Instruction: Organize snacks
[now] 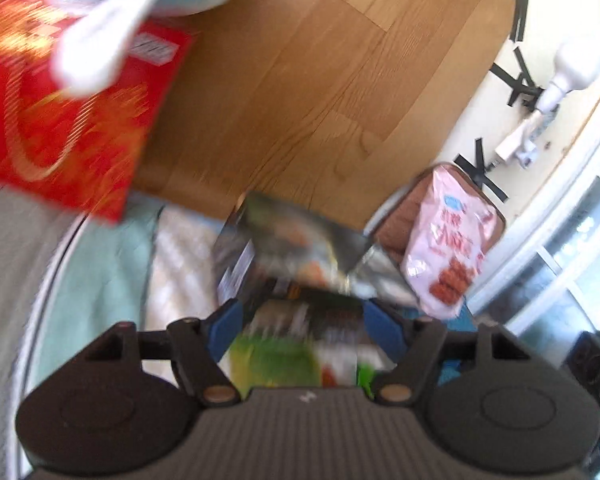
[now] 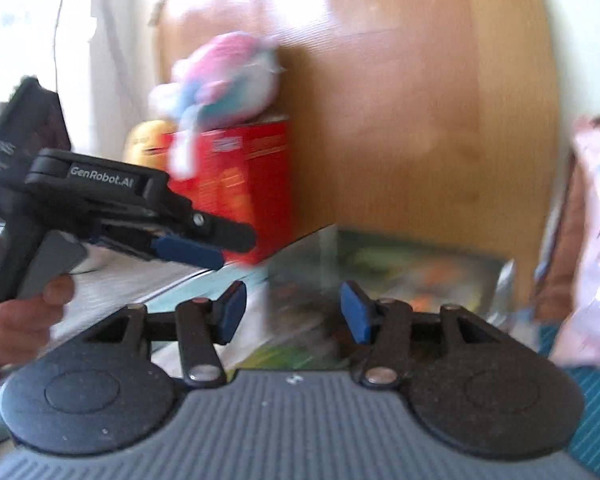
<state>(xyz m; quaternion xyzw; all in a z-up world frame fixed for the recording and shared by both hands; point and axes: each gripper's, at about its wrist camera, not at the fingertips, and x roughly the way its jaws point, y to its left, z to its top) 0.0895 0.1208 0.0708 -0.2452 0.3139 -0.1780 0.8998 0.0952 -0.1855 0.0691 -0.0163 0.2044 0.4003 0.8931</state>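
A dark foil snack packet (image 1: 292, 236) (image 2: 400, 276) lies just ahead of both grippers, with a green packet (image 1: 276, 360) under their fingers. My left gripper (image 1: 304, 328) is open above these packets; in the right wrist view the left gripper (image 2: 216, 252) hangs to the left of the foil packet with nothing between its pads. My right gripper (image 2: 294, 312) is open, its blue pads apart in front of the foil packet. A pink snack bag (image 1: 448, 240) (image 2: 596, 240) leans at the right. A red box (image 1: 60, 112) (image 2: 240, 188) stands at the left.
A pink and blue plush toy (image 1: 148, 0) (image 2: 228, 76) lies on top of the red box. A brown tray (image 1: 400, 220) sits behind the pink bag. A wooden panel (image 1: 300, 80) fills the background. A person's hand (image 2: 16, 320) holds the left gripper's handle. Both views are blurred.
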